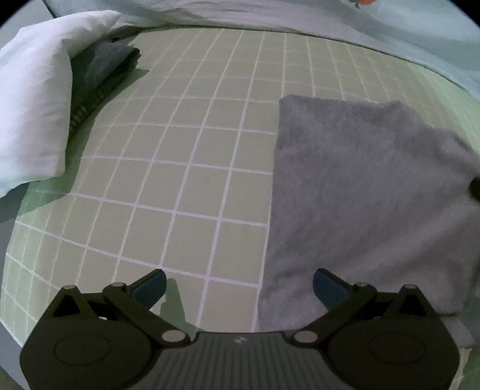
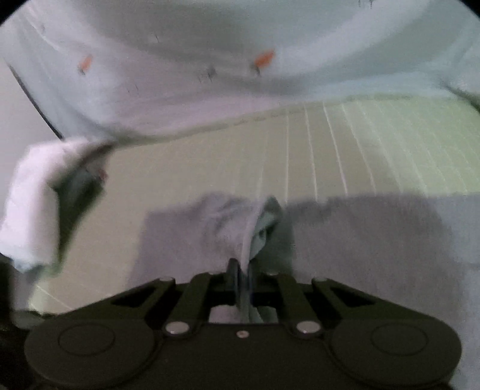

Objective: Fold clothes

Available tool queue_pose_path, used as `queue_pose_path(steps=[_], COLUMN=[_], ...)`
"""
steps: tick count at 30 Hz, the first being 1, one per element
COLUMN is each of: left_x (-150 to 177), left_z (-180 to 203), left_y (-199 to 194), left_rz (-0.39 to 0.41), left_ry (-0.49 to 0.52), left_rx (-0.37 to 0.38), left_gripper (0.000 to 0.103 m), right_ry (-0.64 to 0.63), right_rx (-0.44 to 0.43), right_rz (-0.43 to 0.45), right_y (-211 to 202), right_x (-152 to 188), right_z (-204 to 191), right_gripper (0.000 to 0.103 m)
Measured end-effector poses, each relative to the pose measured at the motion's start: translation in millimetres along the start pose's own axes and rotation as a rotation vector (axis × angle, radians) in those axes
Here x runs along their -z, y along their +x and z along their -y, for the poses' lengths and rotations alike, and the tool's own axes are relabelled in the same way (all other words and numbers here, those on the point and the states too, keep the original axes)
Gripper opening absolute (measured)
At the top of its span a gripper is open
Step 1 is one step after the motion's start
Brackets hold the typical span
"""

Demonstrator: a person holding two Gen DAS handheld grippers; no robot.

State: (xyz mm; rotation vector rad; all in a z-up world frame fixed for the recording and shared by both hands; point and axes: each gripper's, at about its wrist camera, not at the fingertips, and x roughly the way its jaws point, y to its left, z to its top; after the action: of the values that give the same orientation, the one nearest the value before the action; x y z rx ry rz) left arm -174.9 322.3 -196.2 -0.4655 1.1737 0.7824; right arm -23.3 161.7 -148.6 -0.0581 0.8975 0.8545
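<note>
A grey fleecy garment (image 1: 369,198) lies flat on the green checked sheet (image 1: 186,156), filling the right half of the left wrist view. My left gripper (image 1: 240,286) hangs open above the sheet, its right finger over the garment's left edge and nothing between the pads. In the right wrist view the same grey garment (image 2: 375,240) spreads below, blurred. My right gripper (image 2: 240,276) is shut on a pinched-up fold of it (image 2: 240,222), which rises in a ridge from the fingers.
A white pillow (image 1: 39,99) lies at the left with a folded dark garment (image 1: 102,69) beside it. A pale blue blanket (image 1: 300,15) runs along the far side of the bed; in the right wrist view the blanket (image 2: 210,60) shows orange marks.
</note>
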Motion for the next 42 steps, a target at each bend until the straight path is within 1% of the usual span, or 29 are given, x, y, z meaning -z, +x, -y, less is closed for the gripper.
queue_pose_path(steps=[1, 2, 3, 4, 5, 6, 7, 8, 9, 10, 11, 14, 17, 19, 22, 24, 27, 30, 33, 39, 42], left_x=[1, 1, 2, 2, 2, 3, 4, 4, 3, 2, 1, -1, 0, 2, 2, 1, -2, -6, -10, -10, -11], left_z=[0, 1, 1, 2, 4, 6, 9, 12, 14, 17, 22, 38, 63, 79, 99, 113, 130, 141, 151, 153, 153], left_y=[1, 1, 1, 0, -1, -4, -7, -11, -14, -18, -22, -34, -40, -44, -40, -37, -32, -26, -14, -11, -9], left_rz=[-0.006, -0.011, -0.013, -0.011, -0.009, -0.002, 0.007, 0.018, 0.029, 0.040, 0.052, 0.084, 0.101, 0.097, 0.077, 0.063, 0.051, 0.026, -0.008, -0.027, -0.036], left_ry=[-0.008, -0.017, -0.021, -0.017, -0.010, 0.000, 0.010, 0.016, 0.020, 0.024, 0.028, 0.056, 0.095, 0.116, 0.144, 0.160, 0.173, 0.161, 0.169, 0.149, 0.138], left_rx=[-0.001, 0.000, -0.001, -0.008, -0.016, -0.027, -0.039, -0.038, -0.034, -0.030, -0.023, -0.013, -0.014, -0.004, -0.006, -0.016, -0.023, -0.033, -0.067, -0.074, -0.076], left_gripper=[0.103, 0.103, 0.103, 0.103, 0.103, 0.103, 0.103, 0.103, 0.103, 0.103, 0.103, 0.103, 0.103, 0.103, 0.103, 0.103, 0.103, 0.103, 0.103, 0.103, 0.103], right_ry=[-0.009, -0.020, -0.017, -0.009, -0.001, 0.017, 0.037, 0.050, 0.063, 0.088, 0.116, 0.273, 0.421, 0.511, 0.634, 0.700, 0.780, 0.844, 0.880, 0.858, 0.828], right_rx=[0.025, 0.057, 0.090, 0.125, 0.160, 0.164, 0.157, 0.172, 0.193, 0.208, 0.221, 0.240, 0.281, 0.322, 0.387, 0.422, 0.451, 0.468, 0.477, 0.572, 0.609], right_rz=[-0.005, -0.019, -0.051, -0.088, -0.126, -0.127, -0.115, -0.102, -0.089, -0.080, -0.074, -0.056, -0.017, 0.012, 0.069, 0.098, 0.128, 0.168, 0.242, 0.296, 0.284], right_y=[2, 6, 11, 14, 18, 14, 6, -2, -9, -17, -25, -50, -78, -96, -118, -129, -141, -148, -156, -157, -148], right_x=[2, 6, 10, 15, 20, 24, 27, 31, 34, 36, 39, 48, 69, 81, 101, 110, 121, 125, 123, 113, 102], right_z=[3, 6, 11, 18, 24, 32, 40, 49, 58, 69, 79, 124, 166, 194, 231, 256, 294, 329, 357, 406, 418], right_gripper=[0.019, 0.034, 0.037, 0.035, 0.035, 0.041, 0.048, 0.064, 0.075, 0.078, 0.079, 0.082, 0.083, 0.084, 0.091, 0.095, 0.097, 0.099, 0.101, 0.103, 0.103])
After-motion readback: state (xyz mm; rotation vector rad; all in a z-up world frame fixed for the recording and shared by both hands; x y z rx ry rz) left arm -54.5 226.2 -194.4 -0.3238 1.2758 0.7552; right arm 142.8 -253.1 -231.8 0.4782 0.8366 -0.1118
